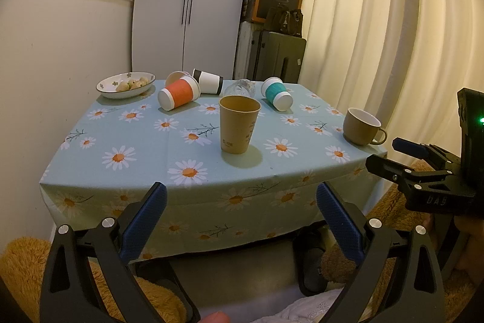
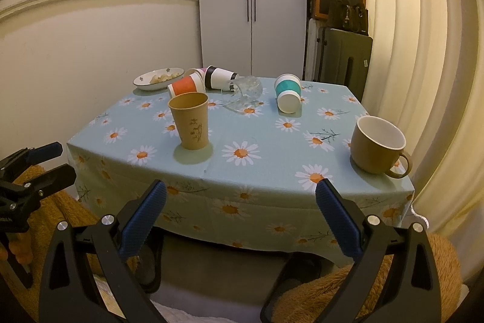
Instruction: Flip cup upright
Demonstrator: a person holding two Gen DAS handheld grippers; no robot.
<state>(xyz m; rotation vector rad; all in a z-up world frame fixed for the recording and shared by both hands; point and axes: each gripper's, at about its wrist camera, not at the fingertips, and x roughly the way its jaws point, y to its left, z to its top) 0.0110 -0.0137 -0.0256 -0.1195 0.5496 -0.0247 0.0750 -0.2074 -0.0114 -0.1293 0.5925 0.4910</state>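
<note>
Lying on its side at the far middle of the table (image 2: 242, 171), the teal cup (image 2: 287, 93) points its white base toward the near edge, long axis running near-to-far. Both tongs hang off the near edge with jaws spread wide, holding nothing. From the right gripper (image 2: 240, 220) the cup sits ahead and slightly right; from the left gripper (image 1: 242, 220) likewise, so the right looks better placed.

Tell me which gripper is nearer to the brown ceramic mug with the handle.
Right. The right gripper is open just before the table edge near the brown ceramic mug; the left gripper is farther left.
</note>
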